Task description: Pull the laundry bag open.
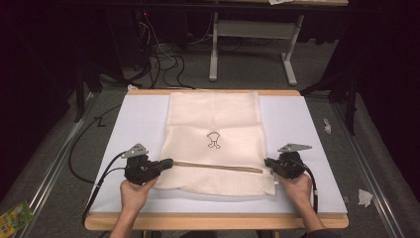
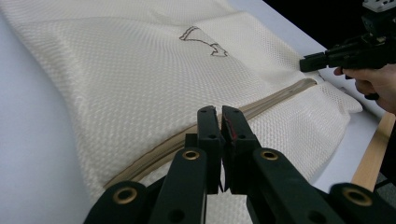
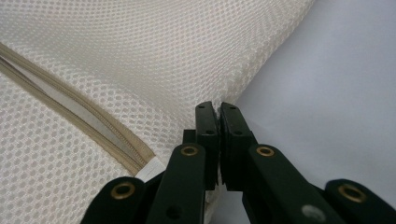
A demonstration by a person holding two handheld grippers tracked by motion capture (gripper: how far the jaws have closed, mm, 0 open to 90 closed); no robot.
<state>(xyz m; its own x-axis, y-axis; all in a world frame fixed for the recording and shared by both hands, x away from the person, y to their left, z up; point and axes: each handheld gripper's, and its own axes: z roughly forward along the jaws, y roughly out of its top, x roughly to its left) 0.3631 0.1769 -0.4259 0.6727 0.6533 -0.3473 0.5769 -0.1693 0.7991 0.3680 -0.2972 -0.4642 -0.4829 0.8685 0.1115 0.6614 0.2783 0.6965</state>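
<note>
A limp, light mesh bag lies flat. Both grippers, left and right, look closed at its zipper ends; whether they pinch fabric, I cannot tell. Best held there, probably.

No readable words, brands or numbers, one small dark outline emblem printed on the cream mesh bag, beyond and between the two pairs of jaws, past the zipper, no letters legible in it
</note>
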